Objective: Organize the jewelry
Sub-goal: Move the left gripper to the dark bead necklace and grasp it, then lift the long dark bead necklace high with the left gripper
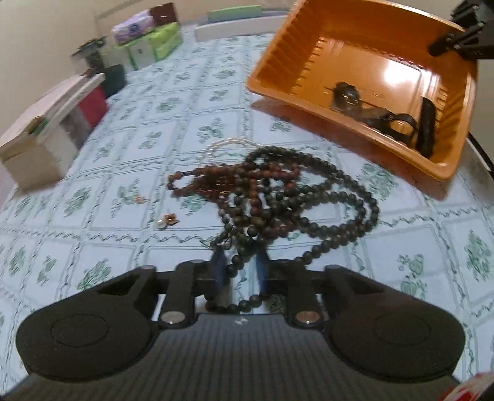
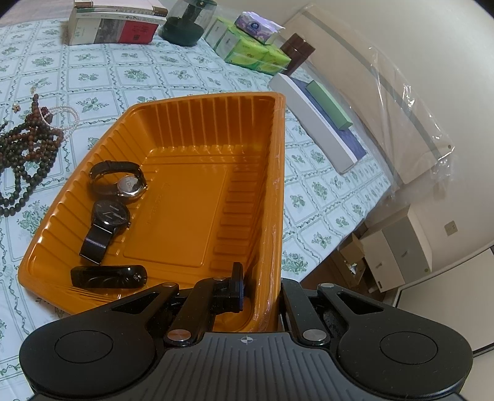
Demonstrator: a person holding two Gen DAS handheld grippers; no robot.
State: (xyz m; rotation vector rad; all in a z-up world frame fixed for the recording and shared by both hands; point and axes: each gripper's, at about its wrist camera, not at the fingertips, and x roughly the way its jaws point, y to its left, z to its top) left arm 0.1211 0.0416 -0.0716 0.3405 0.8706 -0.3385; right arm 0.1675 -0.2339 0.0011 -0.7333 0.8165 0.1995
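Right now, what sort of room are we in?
Probably a lived-in home room: a floral tablecloth, tissue packs and stacked books along the table's edge, and cardboard boxes on the floor.

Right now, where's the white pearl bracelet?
The pearl bracelet lies on the tablecloth, at the bead pile's far edge, left of the orange tray.

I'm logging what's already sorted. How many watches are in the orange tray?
2. A watch with a pale dial near the tray's left wall, and a black-dial watch just in front of it.
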